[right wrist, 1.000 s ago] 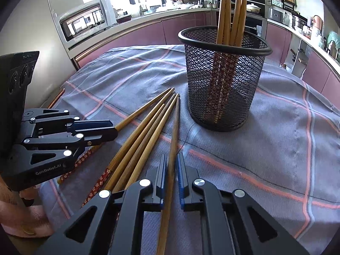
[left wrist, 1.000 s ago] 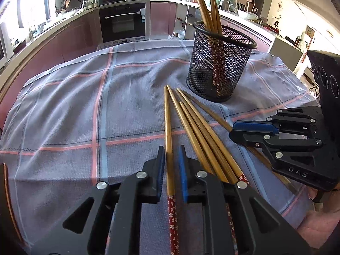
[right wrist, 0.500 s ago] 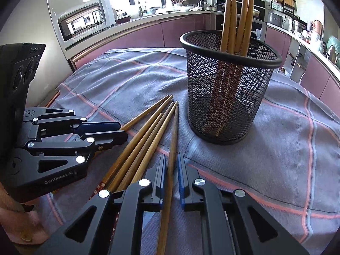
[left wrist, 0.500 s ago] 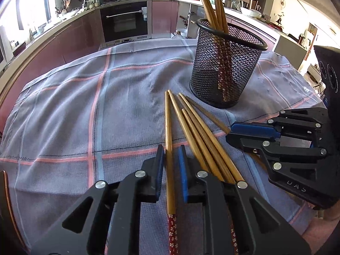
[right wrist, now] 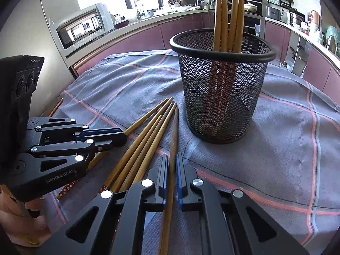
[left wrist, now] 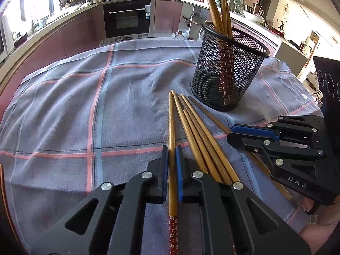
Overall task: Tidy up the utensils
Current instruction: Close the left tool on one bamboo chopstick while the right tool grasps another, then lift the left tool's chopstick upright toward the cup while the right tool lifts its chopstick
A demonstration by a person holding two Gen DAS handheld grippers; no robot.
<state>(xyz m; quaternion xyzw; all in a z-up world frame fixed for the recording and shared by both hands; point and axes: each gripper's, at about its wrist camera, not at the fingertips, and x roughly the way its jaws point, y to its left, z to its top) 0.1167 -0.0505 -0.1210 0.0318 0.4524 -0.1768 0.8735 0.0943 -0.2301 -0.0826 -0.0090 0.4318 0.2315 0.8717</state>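
Observation:
Several wooden chopsticks with red flowered ends lie in a fan on the checked cloth [left wrist: 197, 127] [right wrist: 144, 144]. My left gripper [left wrist: 172, 155] is shut on the leftmost chopstick [left wrist: 171, 119] of the fan. My right gripper [right wrist: 172, 163] is shut on the rightmost chopstick [right wrist: 174, 131]. Each gripper also shows side-on in the other's view, the right one [left wrist: 231, 132] and the left one [right wrist: 123, 136]. A black mesh cup [left wrist: 227, 68] [right wrist: 221, 85] stands upright just beyond the chopstick tips and holds several chopsticks [right wrist: 229, 10].
The grey cloth with pink and blue stripes [left wrist: 95, 106] covers the table. Kitchen counters, an oven [left wrist: 127, 17] and a microwave [right wrist: 82, 27] lie behind. The table's wooden edge [right wrist: 57, 106] shows at the left.
Both grippers have moved forward toward the mesh cup, each still holding its chopstick; the cup looks larger and nearer in both views.

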